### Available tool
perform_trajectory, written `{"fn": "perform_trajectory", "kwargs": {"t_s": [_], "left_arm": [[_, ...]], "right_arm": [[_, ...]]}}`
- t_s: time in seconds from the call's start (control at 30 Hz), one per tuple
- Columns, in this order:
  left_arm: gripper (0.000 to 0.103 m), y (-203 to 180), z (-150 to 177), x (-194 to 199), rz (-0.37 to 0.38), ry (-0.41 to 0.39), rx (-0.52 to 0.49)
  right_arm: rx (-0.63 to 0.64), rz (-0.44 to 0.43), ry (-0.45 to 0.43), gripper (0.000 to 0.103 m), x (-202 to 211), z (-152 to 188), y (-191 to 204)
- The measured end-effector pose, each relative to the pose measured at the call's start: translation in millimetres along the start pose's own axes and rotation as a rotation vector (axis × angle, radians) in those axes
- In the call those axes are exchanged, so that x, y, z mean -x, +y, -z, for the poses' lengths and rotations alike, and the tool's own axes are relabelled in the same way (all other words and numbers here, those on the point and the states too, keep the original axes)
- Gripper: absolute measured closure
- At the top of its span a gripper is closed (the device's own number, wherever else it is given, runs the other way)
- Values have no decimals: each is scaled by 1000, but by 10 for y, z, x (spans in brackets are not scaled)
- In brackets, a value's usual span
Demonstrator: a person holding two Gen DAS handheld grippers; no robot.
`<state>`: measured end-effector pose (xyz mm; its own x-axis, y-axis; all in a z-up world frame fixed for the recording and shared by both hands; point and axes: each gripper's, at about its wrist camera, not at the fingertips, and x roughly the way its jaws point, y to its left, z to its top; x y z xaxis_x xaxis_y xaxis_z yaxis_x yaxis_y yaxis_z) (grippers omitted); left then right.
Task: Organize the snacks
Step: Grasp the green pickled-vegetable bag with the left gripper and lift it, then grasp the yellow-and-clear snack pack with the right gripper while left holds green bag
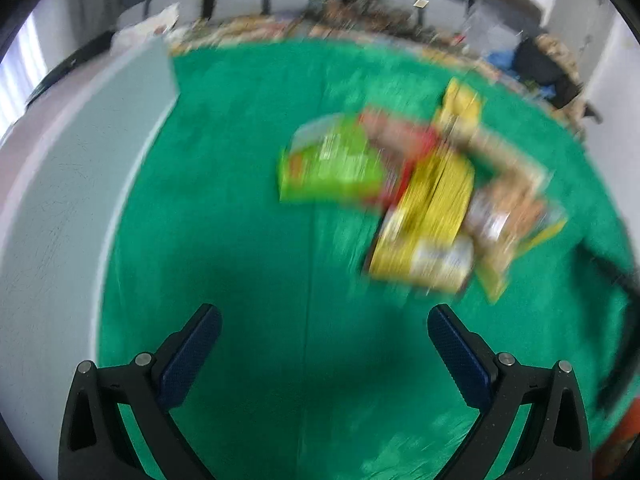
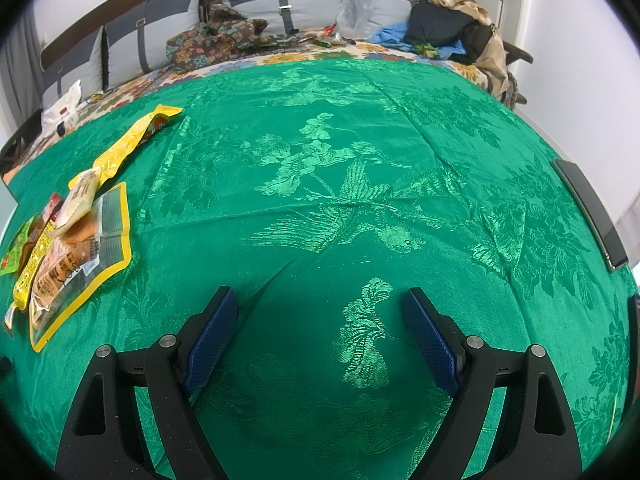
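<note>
Green brocade cloth (image 2: 360, 152) covers the tabletop, with a sofa (image 2: 248, 4) strewn with clothing behind it. Snack packets lie in one loose, overlapping heap (image 1: 416, 196) on the cloth; no sorting into rows or groups is visible, so the task appears to be at or near its start. In the left wrist view, which is motion-blurred, the heap sits ahead and to the right of the left gripper (image 1: 324, 344), whose fingers are spread wide with nothing between them. A green packet (image 1: 332, 164) lies at the heap's left edge, beside a yellow packet (image 1: 428, 220); finer detail is lost to blur. A pale grey panel (image 1: 60, 200) lies along the left of the cloth; its purpose cannot be told. In the right wrist view the right gripper (image 2: 320, 336) hangs over bare cloth, fingers likewise wide apart and empty, well apart from the heap at far left, where a yellow-bordered clear pouch (image 2: 86, 256) lies nearest. A dark phone-like slab (image 2: 592, 216) rests at the right edge. All packets remain to be separated and arranged.
</note>
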<state>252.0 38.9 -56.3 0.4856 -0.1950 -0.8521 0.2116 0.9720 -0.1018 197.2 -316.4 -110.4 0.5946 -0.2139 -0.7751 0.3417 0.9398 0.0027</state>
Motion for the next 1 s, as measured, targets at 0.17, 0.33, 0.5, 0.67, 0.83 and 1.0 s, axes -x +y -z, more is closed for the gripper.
{"fn": "perform_trajectory", "kwargs": {"t_s": [0.17, 0.33, 0.5, 0.67, 0.83, 1.0], "left_arm": [[1, -79, -755, -238, 55, 98, -129], [1, -60, -1118, -781, 4, 165, -19], [28, 50, -1116, -1040, -4, 160, 110], [39, 174, -856, -805, 15, 126, 99], [39, 288, -373, -356, 67, 99, 130], [39, 286, 148, 50, 124, 60, 166]], "right_arm": [[0, 0, 0, 15, 0, 2, 3], [0, 0, 0, 15, 0, 4, 6], [0, 0, 0, 15, -3, 2, 0], [-1, 0, 0, 15, -2, 7, 5], [-1, 0, 0, 15, -1, 7, 6], [-1, 0, 0, 15, 0, 7, 7]]}}
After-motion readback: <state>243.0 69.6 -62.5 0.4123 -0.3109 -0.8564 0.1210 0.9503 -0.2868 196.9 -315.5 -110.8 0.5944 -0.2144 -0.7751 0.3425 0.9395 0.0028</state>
